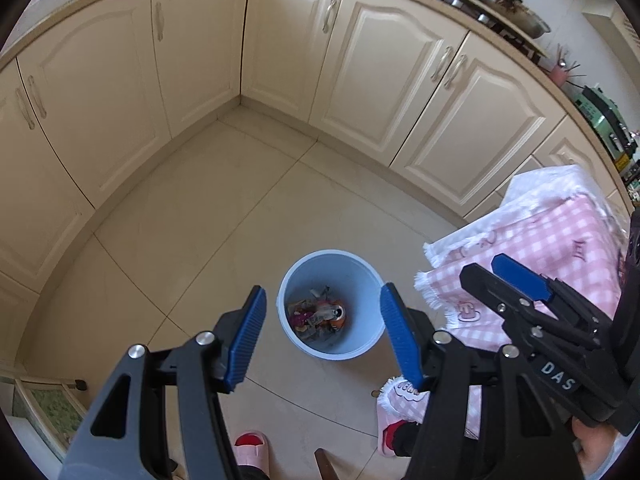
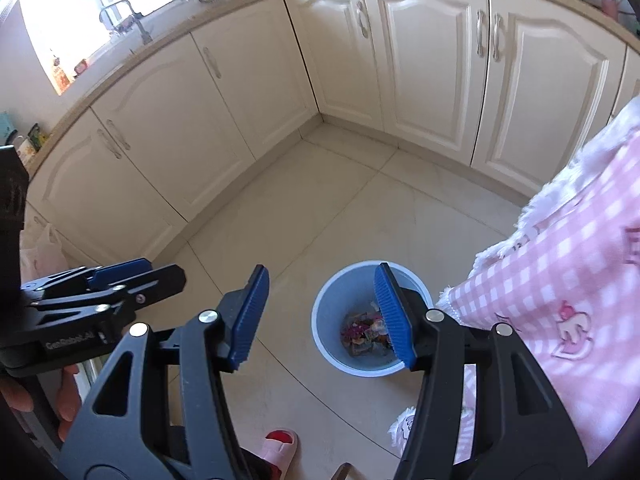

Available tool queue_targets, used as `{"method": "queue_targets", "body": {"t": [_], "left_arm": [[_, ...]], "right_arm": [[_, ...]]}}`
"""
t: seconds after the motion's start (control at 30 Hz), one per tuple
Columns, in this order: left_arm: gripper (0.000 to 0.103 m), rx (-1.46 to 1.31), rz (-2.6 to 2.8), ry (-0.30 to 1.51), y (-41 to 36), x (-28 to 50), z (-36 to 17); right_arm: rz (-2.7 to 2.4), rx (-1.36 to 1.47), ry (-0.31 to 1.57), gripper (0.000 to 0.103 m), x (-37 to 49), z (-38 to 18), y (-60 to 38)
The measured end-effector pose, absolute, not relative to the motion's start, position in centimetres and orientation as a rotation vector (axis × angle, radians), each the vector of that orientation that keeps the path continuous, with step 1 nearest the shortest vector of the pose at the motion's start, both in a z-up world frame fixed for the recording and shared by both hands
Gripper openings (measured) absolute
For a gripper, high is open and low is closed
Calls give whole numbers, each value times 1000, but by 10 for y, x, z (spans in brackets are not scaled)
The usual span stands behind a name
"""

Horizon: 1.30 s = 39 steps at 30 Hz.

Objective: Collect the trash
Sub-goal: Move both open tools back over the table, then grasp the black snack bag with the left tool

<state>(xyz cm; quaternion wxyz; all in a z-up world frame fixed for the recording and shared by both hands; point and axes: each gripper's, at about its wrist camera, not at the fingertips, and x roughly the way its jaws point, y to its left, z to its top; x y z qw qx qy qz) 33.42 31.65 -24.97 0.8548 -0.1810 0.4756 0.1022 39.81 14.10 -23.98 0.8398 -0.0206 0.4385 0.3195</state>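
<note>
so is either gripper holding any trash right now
Nothing is held: the left gripper and right gripper are both open and empty above the round light-blue plastic bin.

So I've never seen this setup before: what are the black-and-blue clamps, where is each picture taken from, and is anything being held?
They are hand-held grippers, one per hand, each with a camera looking along its fingers. The left camera shows the left gripper open and empty, with the right gripper beside it. The right camera shows the right gripper open and empty too. Both look down at a kitchen floor, where a blue bin holds an orange can and wrappers. A pink checked cloth hangs at the right.
</note>
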Motion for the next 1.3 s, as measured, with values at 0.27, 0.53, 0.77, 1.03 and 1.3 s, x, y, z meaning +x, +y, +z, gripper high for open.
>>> {"method": "queue_targets", "body": {"t": [0.27,0.53,0.77,1.03,1.3], "left_arm": [[58,-359,200,920,295,295,-202],[62,-314,101,802,238,265,-139],[71,-254,-54,759,153,271,-103],[71,-193,-245,833,50,312,-111],[71,-186,-319,908,-12,369,-136]], "right_arm": [[687,-21,834,55,358,-185,112],[667,13,701,60,315,-124,49],[560,59,598,62,293,-91,-45],[354,118,577,65,291,-98,-159],[216,194,612,65,308,-127,-244]]}}
